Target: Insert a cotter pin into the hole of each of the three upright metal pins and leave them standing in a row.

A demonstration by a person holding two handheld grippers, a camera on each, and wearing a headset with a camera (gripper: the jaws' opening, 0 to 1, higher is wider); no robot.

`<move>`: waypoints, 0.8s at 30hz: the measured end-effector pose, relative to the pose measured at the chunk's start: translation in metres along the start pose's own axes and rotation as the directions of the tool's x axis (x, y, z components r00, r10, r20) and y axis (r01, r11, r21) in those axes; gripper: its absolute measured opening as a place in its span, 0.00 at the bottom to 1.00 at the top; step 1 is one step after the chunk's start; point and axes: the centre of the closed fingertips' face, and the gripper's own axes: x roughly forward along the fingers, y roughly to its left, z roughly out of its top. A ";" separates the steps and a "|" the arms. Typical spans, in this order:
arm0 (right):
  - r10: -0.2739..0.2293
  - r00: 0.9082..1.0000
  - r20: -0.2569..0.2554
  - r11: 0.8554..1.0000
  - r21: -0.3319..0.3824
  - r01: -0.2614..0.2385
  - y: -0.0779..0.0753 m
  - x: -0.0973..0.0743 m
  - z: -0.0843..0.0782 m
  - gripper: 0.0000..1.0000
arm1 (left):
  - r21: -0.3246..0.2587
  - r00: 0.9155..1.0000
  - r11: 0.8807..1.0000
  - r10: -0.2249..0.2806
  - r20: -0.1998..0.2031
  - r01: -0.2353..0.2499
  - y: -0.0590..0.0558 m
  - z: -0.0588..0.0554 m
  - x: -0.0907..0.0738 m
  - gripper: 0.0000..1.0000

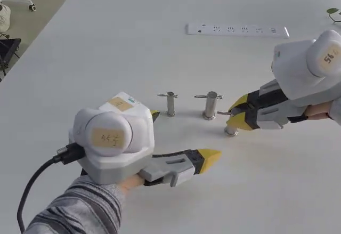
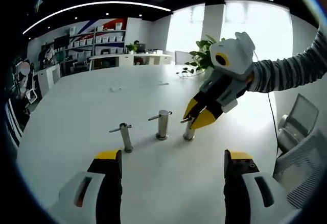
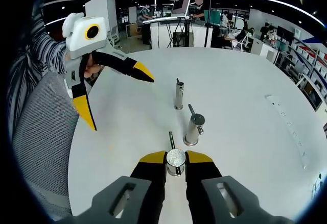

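Starting at the tips: the right gripper point(image 3: 176, 158) has its yellow fingertips point(image 3: 152, 157) squeezed in on both sides of the head of the third metal pin point(image 3: 176, 163). As far as we can see, they touch it on each side. A cotter pin point(image 3: 171, 140) sticks out of that pin on the far side, pointing away from the jaws. In the head view the pin's base sits on the white table point(image 1: 106, 58), and the yellow tips hide most of the rest.

The left gripper point(image 2: 173, 155) isn't holding anything. Its fingers are spread wide and it hovers on our side of the row, well apart from all three pins.

Moving outward, the middle metal pin point(image 1: 210, 106) and the left metal pin point(image 1: 170, 104) stand upright side by side, each with its own cotter pin crosswise through the top. The third one stands just beside the middle one but a bit closer to us, so the row isn't quite straight. A power strip point(image 1: 237, 30) lies well beyond them.
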 end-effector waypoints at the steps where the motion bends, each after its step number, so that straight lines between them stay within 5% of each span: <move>1: -0.002 1.000 -0.003 1.000 -0.001 0.001 -0.001 -0.001 -0.001 0.08 | 0.003 1.000 1.000 0.004 -0.003 -0.004 0.001 -0.001 -0.001 0.83; 24: -0.040 0.999 -0.019 0.999 0.004 0.040 -0.033 -0.011 -0.010 0.08 | -0.010 0.997 0.998 0.068 0.026 -0.067 0.024 0.007 -0.012 0.89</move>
